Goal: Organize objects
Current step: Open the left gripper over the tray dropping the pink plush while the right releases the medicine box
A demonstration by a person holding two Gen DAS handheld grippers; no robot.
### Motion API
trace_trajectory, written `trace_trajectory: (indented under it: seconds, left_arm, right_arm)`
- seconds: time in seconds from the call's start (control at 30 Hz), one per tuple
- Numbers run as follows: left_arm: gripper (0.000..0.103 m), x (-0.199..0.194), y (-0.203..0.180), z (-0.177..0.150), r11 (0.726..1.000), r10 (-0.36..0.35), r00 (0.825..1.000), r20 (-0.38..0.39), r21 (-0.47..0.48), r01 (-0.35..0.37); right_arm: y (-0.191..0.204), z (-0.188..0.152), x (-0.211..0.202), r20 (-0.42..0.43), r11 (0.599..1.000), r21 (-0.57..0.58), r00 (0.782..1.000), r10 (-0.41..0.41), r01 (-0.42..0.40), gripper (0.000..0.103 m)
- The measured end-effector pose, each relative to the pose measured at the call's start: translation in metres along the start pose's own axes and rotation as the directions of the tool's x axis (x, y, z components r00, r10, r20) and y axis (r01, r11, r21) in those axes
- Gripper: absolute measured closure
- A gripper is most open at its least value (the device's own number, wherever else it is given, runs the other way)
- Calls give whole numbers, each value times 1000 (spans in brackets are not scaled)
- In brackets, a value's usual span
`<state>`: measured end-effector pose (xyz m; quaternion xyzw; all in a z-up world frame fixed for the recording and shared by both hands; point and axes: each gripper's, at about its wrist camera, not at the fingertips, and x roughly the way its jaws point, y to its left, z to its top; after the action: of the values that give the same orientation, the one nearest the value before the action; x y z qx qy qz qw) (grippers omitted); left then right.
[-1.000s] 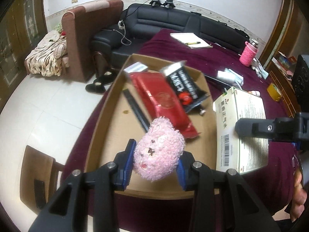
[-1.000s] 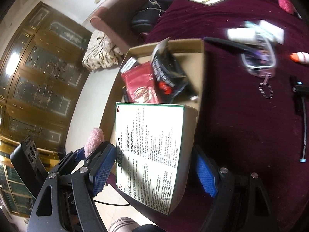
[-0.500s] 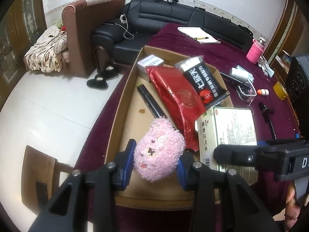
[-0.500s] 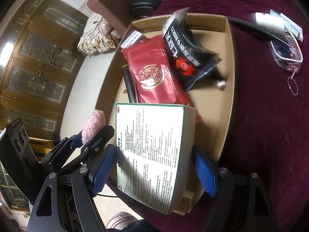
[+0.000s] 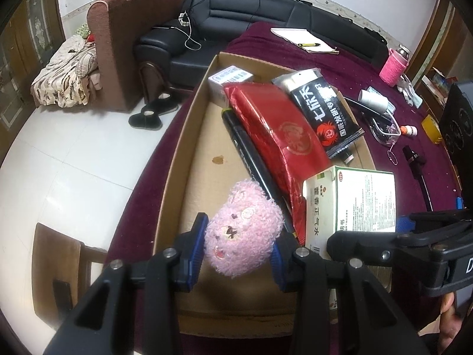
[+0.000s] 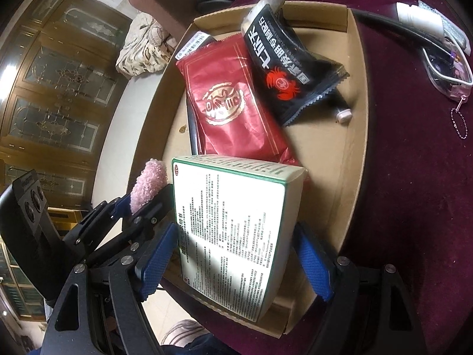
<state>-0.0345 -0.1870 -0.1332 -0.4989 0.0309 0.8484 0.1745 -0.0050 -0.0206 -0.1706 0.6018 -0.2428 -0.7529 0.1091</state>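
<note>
My left gripper (image 5: 239,245) is shut on a fluffy pink plush toy (image 5: 242,236), held just above the near end of a shallow cardboard tray (image 5: 195,159). The right gripper (image 6: 235,259) is shut on a green-and-white medicine box (image 6: 233,222), its blue pads pressed on the box's two sides, over the tray's near right corner (image 6: 351,148). In the tray lie a red foil packet (image 5: 280,136), a black snack packet (image 5: 325,112), a black marker (image 5: 251,159) and a small white box (image 5: 229,78). The medicine box (image 5: 354,201) overlaps the red packet's near end.
The tray sits on a table with a maroon cloth (image 5: 399,177). Beyond it lie a notebook with a pen (image 5: 304,41), a pink bottle (image 5: 394,66) and a clear pouch (image 6: 446,68). A black sofa (image 5: 266,14) stands behind, a wooden chair (image 5: 56,266) at lower left.
Both grippers have come forward and down over the tray. The medicine box, earlier beside the tray's right wall, now hangs over its near right corner. Both grips are unchanged.
</note>
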Motion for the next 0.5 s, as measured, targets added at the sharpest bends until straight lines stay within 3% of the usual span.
trace_trajectory:
  seconds: [0.5]
  left_arm:
    - [60, 3, -2, -5, 1000, 13, 1000, -23, -24, -13]
  right_arm:
    - [5, -8, 0, -56, 998, -64, 998, -10, 6, 16]
